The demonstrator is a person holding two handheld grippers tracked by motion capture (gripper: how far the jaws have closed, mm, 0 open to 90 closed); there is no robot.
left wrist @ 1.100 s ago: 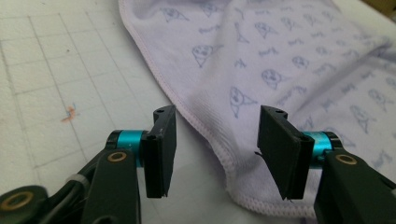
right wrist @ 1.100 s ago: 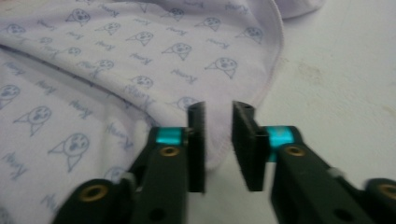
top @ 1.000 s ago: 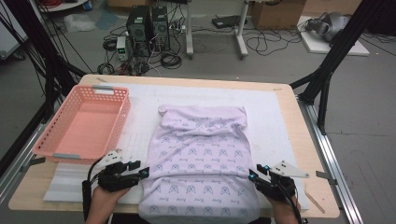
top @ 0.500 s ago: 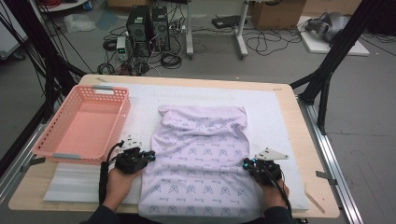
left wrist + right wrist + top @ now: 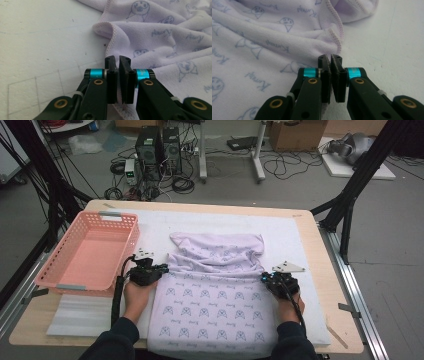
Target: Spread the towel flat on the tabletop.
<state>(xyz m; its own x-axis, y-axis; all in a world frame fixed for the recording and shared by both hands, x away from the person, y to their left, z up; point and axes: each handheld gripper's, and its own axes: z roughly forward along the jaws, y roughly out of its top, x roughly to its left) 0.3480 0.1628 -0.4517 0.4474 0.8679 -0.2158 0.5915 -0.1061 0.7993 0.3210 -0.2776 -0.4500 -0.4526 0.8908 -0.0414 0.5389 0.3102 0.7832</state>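
Towel [image 5: 215, 295] edges pinched between both grippers' fingers [image 5: 111, 75].

The towel [image 5: 215, 295], pale lilac with small printed animal faces and script words, lies spread on the white mat with its near end hanging over the table edge, its far part bunched into folds and ridges, and both side hems pinched up.

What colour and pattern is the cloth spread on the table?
The soft cloth is pale lilac, printed with small blue-grey cartoon faces and script words; the left gripper view shows it best.
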